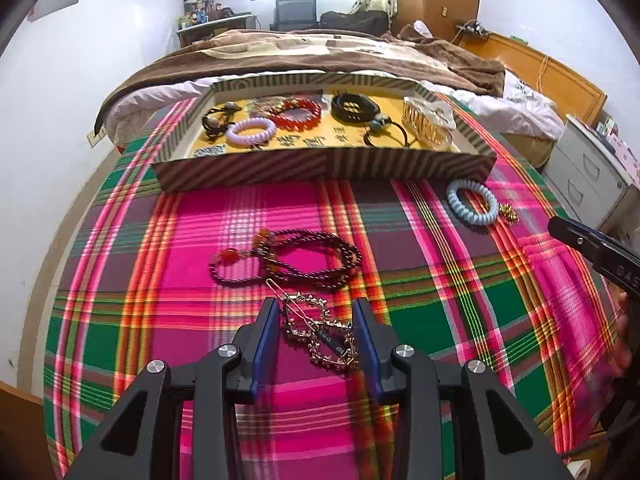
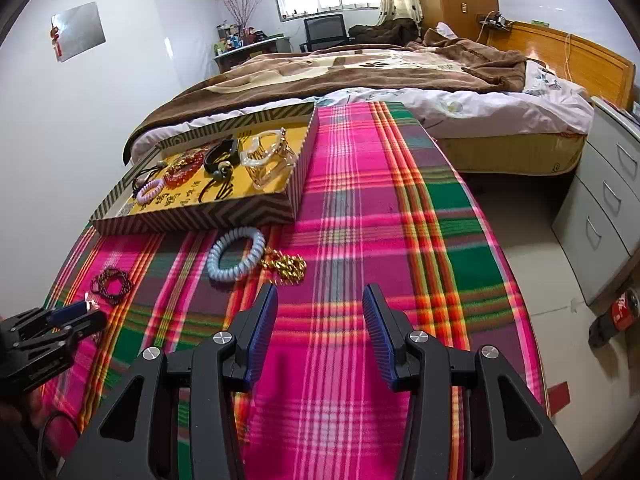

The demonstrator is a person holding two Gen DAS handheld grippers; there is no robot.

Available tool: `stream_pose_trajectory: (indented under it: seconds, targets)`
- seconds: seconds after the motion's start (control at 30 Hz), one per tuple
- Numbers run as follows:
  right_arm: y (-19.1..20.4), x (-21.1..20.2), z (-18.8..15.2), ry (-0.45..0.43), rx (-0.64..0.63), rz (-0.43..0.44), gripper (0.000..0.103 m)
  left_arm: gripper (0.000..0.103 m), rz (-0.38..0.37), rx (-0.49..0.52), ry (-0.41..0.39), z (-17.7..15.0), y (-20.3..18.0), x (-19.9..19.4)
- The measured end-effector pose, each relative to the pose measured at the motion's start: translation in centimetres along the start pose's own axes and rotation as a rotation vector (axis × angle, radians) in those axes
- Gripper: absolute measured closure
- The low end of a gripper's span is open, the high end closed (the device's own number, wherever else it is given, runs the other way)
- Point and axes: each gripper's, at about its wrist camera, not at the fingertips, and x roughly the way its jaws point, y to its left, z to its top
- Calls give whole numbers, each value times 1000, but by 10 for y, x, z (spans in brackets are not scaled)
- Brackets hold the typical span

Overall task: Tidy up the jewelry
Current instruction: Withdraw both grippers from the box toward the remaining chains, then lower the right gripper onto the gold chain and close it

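My left gripper [image 1: 316,308] is open, its fingers on either side of a gold hair clip with a chain [image 1: 320,332] lying on the plaid cloth. A dark red bead necklace [image 1: 288,258] lies just beyond it. My right gripper [image 2: 320,296] is open and empty above the cloth, just short of a pale blue coil hair tie [image 2: 236,256] and a gold chain piece [image 2: 286,266]. The striped box [image 1: 320,166] holds several bracelets, hair ties and a clear comb clip [image 1: 426,124]. The box also shows in the right wrist view [image 2: 192,216].
The plaid cloth [image 2: 360,208] covers a round table. A bed with a brown blanket [image 2: 360,64] stands behind it. White drawers [image 2: 604,208] stand at the right. The right gripper shows at the right edge of the left wrist view [image 1: 592,248].
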Motion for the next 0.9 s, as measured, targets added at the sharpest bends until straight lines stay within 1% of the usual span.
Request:
stream_pose_trajectory:
  seconds: [0.17,0.23,0.37,0.5,0.6,0.67,0.9]
  targets:
    - [8,5,9,-6,-27,-7,58,65,0,-22,-36,2,14,-16]
    - [8,12,11,13,-40,-24,58,65,0,-28,-46,2,18,-21]
    - [9,27,14,58,-112,-70,58,65,1,-46,-52,3,26,-24]
    - [13,38,17,96,-157,2,58,65,-10,-76,-37,3,33,-19]
    - [21,44,18,116,-206,20,58,65,-12,-84,-32,1,36,-17]
    - [26,50,18,136,-236,49,58,65,-10,-89,-28,2,37,-15]
    - [34,55,18,125,-301,53,58,65,-15,-101,-19,2,39,-11]
